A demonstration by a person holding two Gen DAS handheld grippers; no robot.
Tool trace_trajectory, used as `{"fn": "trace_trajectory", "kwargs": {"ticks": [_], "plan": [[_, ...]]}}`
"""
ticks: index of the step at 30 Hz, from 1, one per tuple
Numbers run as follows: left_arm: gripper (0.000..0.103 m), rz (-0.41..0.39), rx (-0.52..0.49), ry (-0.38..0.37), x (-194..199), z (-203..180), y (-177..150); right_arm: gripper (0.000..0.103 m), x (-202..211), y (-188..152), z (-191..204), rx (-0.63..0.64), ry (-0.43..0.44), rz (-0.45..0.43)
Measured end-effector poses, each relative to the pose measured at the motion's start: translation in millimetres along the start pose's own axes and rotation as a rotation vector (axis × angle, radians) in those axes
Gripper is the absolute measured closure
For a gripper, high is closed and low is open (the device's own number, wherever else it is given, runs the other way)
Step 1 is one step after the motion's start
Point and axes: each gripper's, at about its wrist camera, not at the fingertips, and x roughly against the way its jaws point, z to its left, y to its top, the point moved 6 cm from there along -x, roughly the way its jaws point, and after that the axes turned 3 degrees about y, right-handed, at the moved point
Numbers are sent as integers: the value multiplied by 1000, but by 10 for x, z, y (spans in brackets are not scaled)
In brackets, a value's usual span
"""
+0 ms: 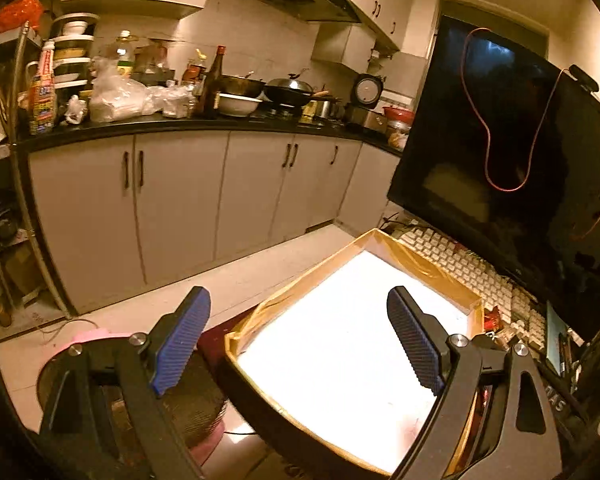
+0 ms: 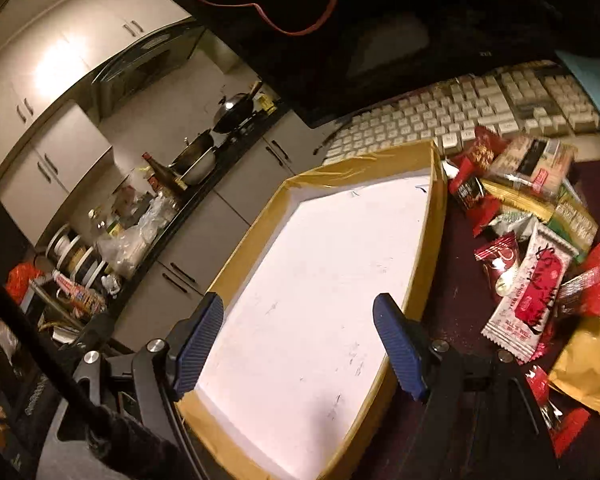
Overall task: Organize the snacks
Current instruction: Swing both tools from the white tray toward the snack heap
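Note:
A shallow cardboard box [image 2: 436, 216] with a white bottom and taped yellow-brown walls lies on the dark table; nothing lies in it. The same box [image 1: 384, 240] shows in the left wrist view. A heap of snack packets [image 2: 540, 240] sits to the box's right, among them a white and red packet [image 2: 532, 292], red packets and a yellow bag [image 2: 592, 360]. My right gripper [image 2: 300, 344] hovers open over the box's near end. My left gripper [image 1: 300, 336] is open above the box's left edge. Neither holds anything.
A white keyboard [image 2: 460, 120] and a dark monitor [image 1: 500, 140] stand behind the box. A red cable [image 1: 492, 136] hangs on the monitor. Beyond the table's left edge are the kitchen floor, white cabinets [image 1: 180, 200], a cluttered counter and a pink-rimmed bin [image 1: 100, 340].

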Motion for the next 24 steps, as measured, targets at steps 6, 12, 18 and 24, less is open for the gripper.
{"fn": "trace_trajectory", "kwargs": {"ticks": [6, 12, 18, 24], "plan": [[13, 15, -141, -21, 262, -76, 29, 25, 551, -344, -261, 258, -23, 6], [13, 123, -324, -128, 406, -660, -348, 25, 987, -438, -517, 265, -63, 12], [13, 269, -488, -145, 358, -1210, -805, 25, 1399, -332, -920, 238, -134, -52], [13, 283, -546, -144, 503, -1511, -1034, 25, 1546, -182, -1255, 200, -175, -41]]}}
